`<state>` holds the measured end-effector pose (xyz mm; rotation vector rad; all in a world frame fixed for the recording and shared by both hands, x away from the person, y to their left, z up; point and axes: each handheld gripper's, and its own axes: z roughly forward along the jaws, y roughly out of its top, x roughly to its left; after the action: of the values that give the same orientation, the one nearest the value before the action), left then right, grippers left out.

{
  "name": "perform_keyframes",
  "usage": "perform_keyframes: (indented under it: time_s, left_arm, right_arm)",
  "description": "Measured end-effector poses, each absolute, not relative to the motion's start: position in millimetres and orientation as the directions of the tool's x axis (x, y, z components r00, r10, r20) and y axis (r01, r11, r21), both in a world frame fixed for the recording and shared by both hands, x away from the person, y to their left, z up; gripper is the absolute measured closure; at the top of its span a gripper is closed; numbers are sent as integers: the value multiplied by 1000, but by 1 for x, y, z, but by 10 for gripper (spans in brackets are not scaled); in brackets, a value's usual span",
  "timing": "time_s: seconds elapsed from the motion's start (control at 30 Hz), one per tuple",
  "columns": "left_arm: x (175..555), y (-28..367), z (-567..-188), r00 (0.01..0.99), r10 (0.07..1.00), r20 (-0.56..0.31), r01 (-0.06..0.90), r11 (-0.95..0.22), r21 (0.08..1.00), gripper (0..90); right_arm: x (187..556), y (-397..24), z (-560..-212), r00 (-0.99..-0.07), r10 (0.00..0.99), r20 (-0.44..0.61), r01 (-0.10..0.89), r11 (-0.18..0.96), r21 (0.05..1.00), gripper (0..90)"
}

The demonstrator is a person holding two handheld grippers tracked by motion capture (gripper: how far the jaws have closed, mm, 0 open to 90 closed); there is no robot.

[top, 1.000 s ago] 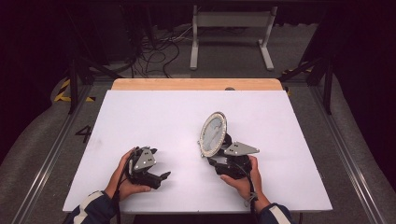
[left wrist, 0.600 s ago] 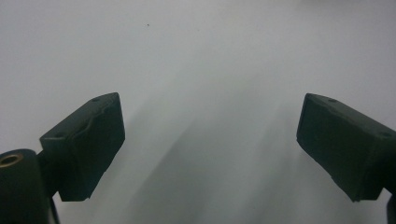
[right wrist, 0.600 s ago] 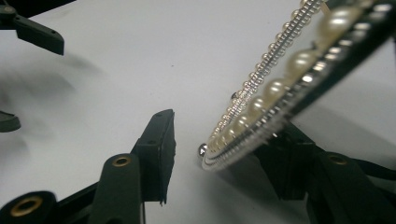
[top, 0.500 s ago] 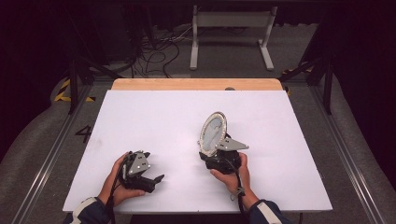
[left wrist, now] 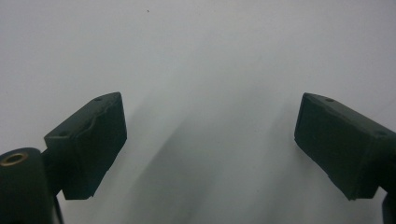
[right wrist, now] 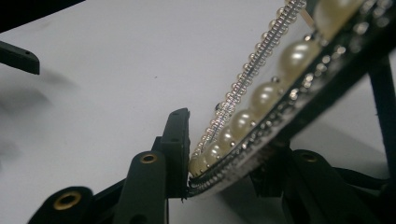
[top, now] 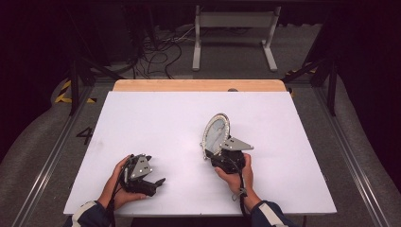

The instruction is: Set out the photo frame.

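- The right gripper (top: 218, 152) holds a round mirror with a pearl-decorated frame (top: 216, 133) by its lower edge. In the right gripper view the left pad presses on the pearl side of the frame (right wrist: 261, 100), and the back of the frame sits against the other jaw.
- The jaws of the right gripper have just been closing, with the rim of the mirror between them. So I judge that the grasp is now made, or almost made.
- In the high view the mirror stands steeply tilted, close to upright, a little right of the middle of the white worktop (top: 156, 118). Whether its bottom edge touches the surface I cannot tell.
- The left gripper (top: 156, 182) is held low, near the front edge of the worktop, well apart from the mirror. Its jaws stand wide open and nothing is between them; under them there is bare white surface.
- The step in hand, as I judge it, is taking hold of the mirror and setting it up or lifting it.
- The next move calls for a firm but careful grip, because the rim is thin and beaded and can slip or turn between the pads. The free left gripper could come to steady the other edge.
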<state>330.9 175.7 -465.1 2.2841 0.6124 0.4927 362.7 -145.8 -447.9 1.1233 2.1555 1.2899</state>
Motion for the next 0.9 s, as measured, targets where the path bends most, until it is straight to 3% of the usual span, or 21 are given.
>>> perform_keyframes:
  time_s: [0.9]
  left_arm:
    - [333,171,-463,822,540,182,265,-645,716,99]
  right_arm:
    - [359,-163,-445,-659,742,124,469,277,839,717]
